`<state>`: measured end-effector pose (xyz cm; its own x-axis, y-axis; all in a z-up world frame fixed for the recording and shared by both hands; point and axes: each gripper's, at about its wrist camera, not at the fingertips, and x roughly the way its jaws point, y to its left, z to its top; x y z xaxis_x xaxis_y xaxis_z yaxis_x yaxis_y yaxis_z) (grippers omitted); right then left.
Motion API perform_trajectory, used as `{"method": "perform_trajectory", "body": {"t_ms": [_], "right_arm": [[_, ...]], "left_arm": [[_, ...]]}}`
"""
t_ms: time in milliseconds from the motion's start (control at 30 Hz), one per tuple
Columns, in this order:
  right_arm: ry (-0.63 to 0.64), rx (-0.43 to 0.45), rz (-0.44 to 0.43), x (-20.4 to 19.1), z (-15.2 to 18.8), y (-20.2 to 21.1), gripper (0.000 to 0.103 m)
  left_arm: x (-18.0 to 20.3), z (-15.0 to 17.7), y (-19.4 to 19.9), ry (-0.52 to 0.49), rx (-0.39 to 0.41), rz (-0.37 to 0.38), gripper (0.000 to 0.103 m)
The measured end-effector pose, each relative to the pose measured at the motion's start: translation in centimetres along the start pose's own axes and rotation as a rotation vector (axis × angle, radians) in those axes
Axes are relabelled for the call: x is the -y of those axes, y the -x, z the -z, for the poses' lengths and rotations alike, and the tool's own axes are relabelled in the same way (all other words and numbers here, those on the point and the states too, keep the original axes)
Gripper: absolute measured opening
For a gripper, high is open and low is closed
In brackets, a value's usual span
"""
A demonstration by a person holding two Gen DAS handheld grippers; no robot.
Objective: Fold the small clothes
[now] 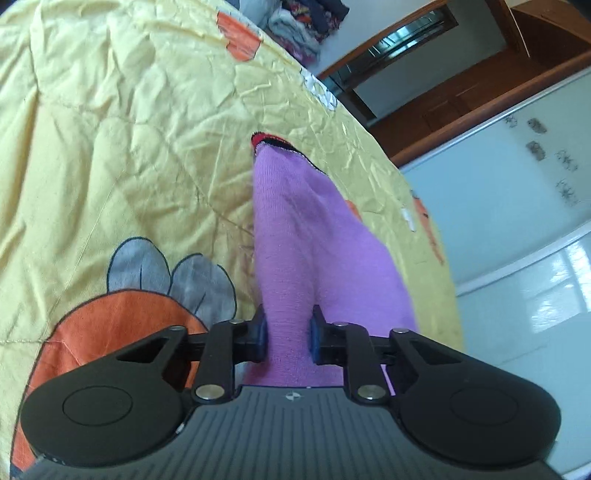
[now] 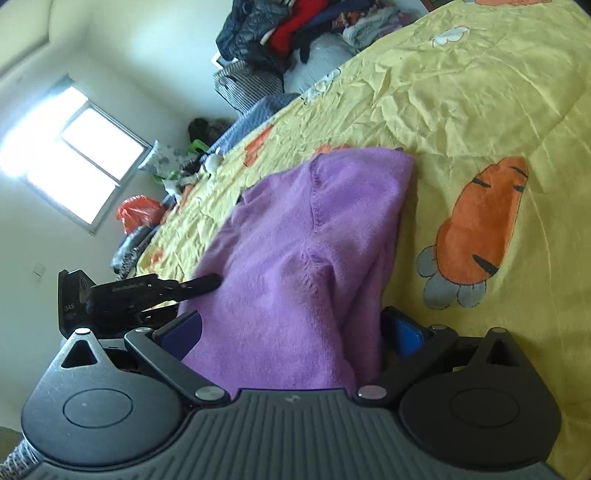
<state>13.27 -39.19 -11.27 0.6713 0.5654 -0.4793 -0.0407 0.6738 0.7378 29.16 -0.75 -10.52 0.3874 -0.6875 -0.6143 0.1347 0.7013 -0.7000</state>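
Observation:
A small purple knit garment [image 1: 295, 236] with a red and black trimmed edge [image 1: 269, 142] hangs over the yellow bedspread [image 1: 129, 129]. My left gripper [image 1: 287, 334] is shut on a bunched part of it, blue pads pressing both sides. In the right wrist view the same purple garment [image 2: 303, 240] drapes between my right gripper's [image 2: 291, 332] widely spread fingers; its far end rests on the bedspread [image 2: 480, 92]. The cloth covers the gap, so I cannot tell if the right pads grip it. The left gripper also shows in the right wrist view [image 2: 207, 282], at the garment's left edge.
The bedspread has orange carrot prints [image 2: 484, 221]. A pile of clothes [image 2: 295, 33] sits at the far end of the bed. A window [image 2: 74, 158], an orange bag [image 2: 138, 212] and clutter lie beside the bed. A wooden wardrobe [image 1: 461, 85] stands past the bed edge.

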Motion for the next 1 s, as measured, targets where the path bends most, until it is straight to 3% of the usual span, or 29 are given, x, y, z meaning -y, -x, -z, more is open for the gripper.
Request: {"method": "perform_trajectory", "body": {"t_ms": [133,500,533,567,600,633,833,1000], "right_arm": [[-0.013,0.006,-0.005,0.2,-0.2,-0.2,0.103],[-0.027,-0.014,-0.091,0.8,-0.2,-0.4,0.102],[-0.037,-0.015,-0.098,0.7,-0.2,-0.5,0.091],[-0.047,-0.025,-0.097,0.7,-0.1,-0.7,0.054],[-0.057,-0.036,-0.081,0.8,0.0,-1.0,0.027],[-0.072,-0.036,-0.065,0.9,0.2,-1.2,0.021],[-0.116,0.009,-0.111,0.8,1.1,-0.7,0.021],[-0.093,-0.001,-0.156,-1.6,1.8,-0.6,0.020]], "left_arm": [[0.4,-0.8,0.2,0.031,-0.043,0.008,0.019],[1.9,-1.6,-0.3,-0.045,-0.084,-0.062,0.018],[2.2,-1.6,-0.3,-0.065,-0.087,-0.078,0.018],[2.6,-1.7,-0.2,-0.085,-0.090,-0.096,0.018],[3.0,-1.7,-0.1,-0.108,-0.090,-0.119,0.018],[3.3,-1.8,0.1,-0.131,-0.092,-0.132,0.018],[6.0,-1.5,1.5,-0.253,-0.088,-0.198,0.018],[6.3,-1.8,3.7,-0.273,-0.081,-0.218,0.018]]}}
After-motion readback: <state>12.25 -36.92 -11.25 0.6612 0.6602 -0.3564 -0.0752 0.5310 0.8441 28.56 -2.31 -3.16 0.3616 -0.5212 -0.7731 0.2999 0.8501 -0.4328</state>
